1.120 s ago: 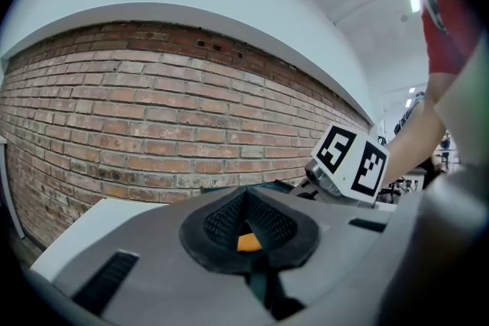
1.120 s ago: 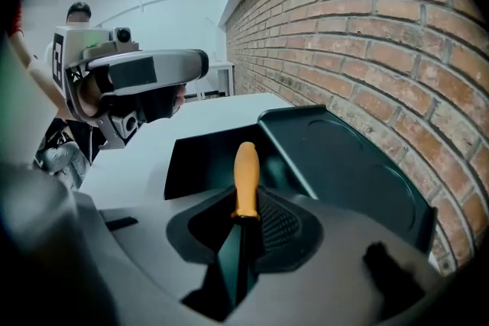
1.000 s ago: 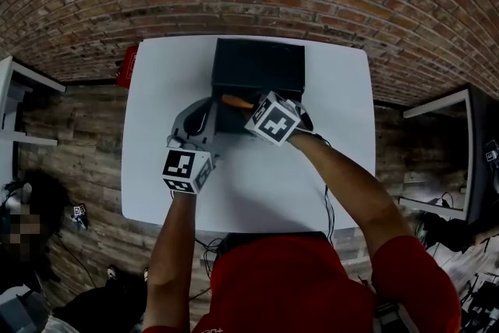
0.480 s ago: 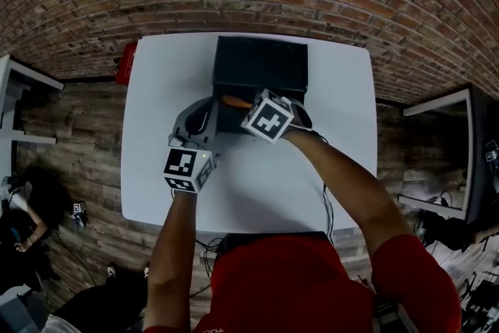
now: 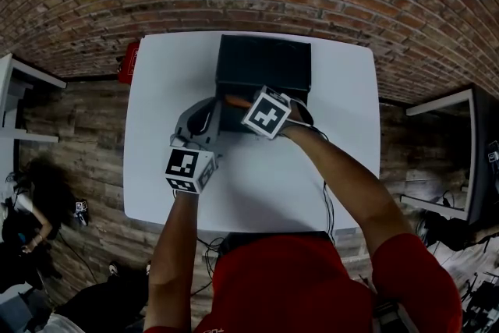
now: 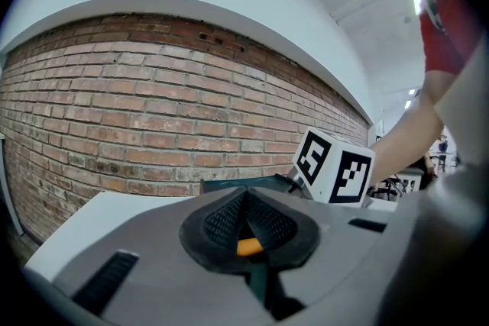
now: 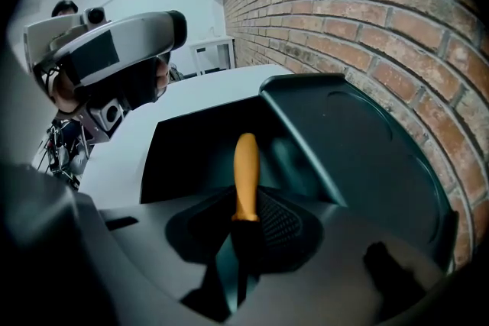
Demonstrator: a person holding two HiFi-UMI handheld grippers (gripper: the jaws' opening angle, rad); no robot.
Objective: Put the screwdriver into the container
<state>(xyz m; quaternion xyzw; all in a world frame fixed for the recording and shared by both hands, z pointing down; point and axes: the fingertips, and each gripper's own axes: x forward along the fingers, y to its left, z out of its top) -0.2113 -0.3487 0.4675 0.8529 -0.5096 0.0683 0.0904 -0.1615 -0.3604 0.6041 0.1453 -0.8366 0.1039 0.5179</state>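
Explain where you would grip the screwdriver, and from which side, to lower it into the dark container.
Grip the screwdriver at the dark section just behind its orange handle, as the right gripper does, with the jaws shut across the slim, straight body. Come from the person's side, so the handle points ahead over the open container.

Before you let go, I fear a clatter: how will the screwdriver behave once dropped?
The screwdriver is probably stiff: its handle juts straight from the right gripper. The round handle may roll inside the container.
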